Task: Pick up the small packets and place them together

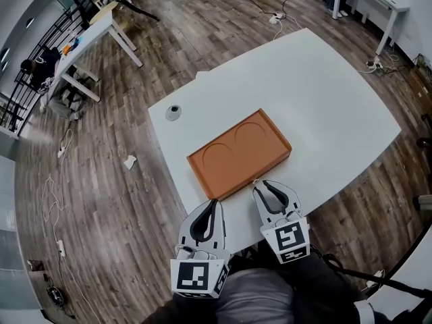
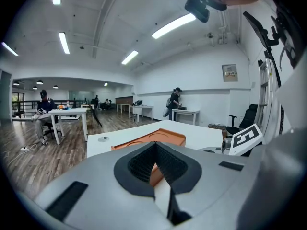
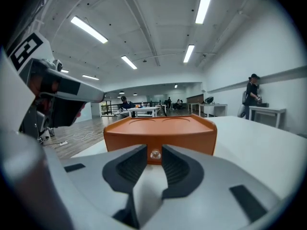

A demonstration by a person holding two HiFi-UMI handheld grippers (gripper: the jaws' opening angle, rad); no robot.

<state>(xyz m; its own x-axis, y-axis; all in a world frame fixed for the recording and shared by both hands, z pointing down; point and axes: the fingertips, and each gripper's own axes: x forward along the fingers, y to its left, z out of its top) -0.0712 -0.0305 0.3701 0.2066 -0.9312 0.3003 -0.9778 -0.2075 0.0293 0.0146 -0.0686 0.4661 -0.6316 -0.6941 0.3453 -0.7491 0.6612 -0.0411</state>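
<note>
An orange box (image 1: 239, 154) with two round recesses in its top lies on the white table (image 1: 324, 106). A small clear knob (image 3: 155, 154) sticks out of its near side. My right gripper (image 1: 258, 184) points at that side, and its jaws stand a little apart with the knob in the gap (image 3: 153, 148). My left gripper (image 1: 216, 202) hovers by the box's near left corner, its tips together and nothing in them (image 2: 156, 144). No small packets show in any view.
A small round grey fitting (image 1: 173, 112) sits near the table's left edge. White desks (image 1: 101, 29) and people stand far off across the wooden floor. Cables (image 1: 57, 201) trail on the floor at the left.
</note>
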